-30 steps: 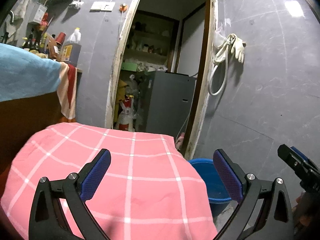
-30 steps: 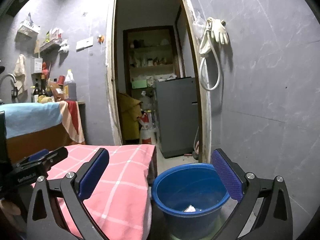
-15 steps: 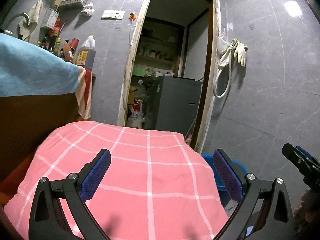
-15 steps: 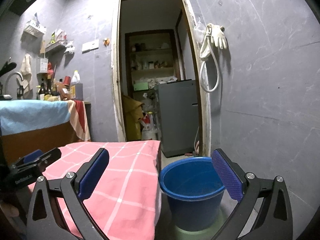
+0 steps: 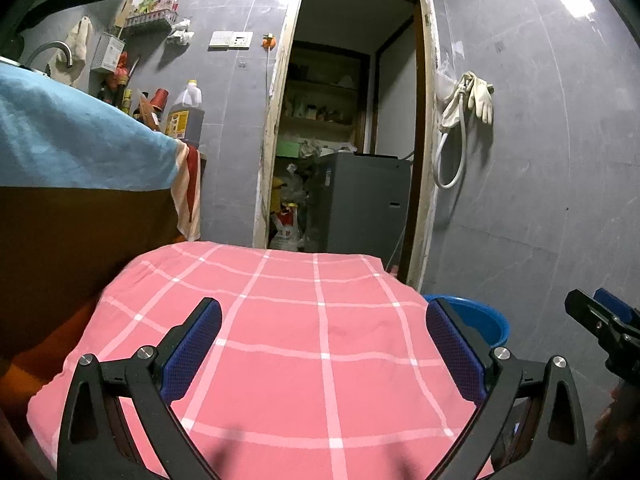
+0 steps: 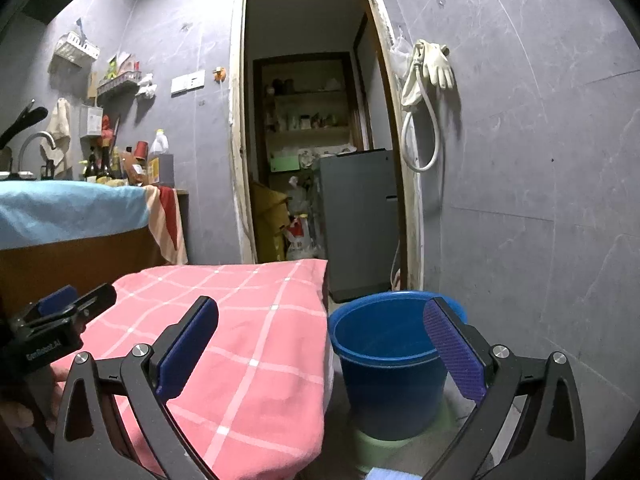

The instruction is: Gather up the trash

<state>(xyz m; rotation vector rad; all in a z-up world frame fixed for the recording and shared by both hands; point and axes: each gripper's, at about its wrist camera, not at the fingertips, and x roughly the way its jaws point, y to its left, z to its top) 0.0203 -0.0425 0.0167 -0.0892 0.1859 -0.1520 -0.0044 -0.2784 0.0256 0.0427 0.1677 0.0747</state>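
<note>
Trash is nowhere to be seen on the pink checked cloth point(image 5: 320, 344) that covers the table and fills the lower middle of both views; its surface looks bare. The blue bucket point(image 6: 384, 360) stands on the floor just beside the table's right edge, at the lower right of the right wrist view, and from this low angle I cannot see whether anything lies inside it. It is the likely bin for whatever gets picked up.

The left tool point(image 5: 324, 348) hovers over the cloth with its fingers spread wide and nothing between them. The right tool point(image 6: 320, 348) is spread just as wide and also empty, framing the table's edge and the bucket.

My guess is that this is a pause between pick-ups, or the job is near its end, since nothing is left in sight on the table. The next move calls for looking about for a remaining scrap, on parts of the table out of view or on the floor, before either tool goes down to grasp.

Behind stands an open doorway point(image 5: 344, 120) to a cluttered storeroom.
</note>
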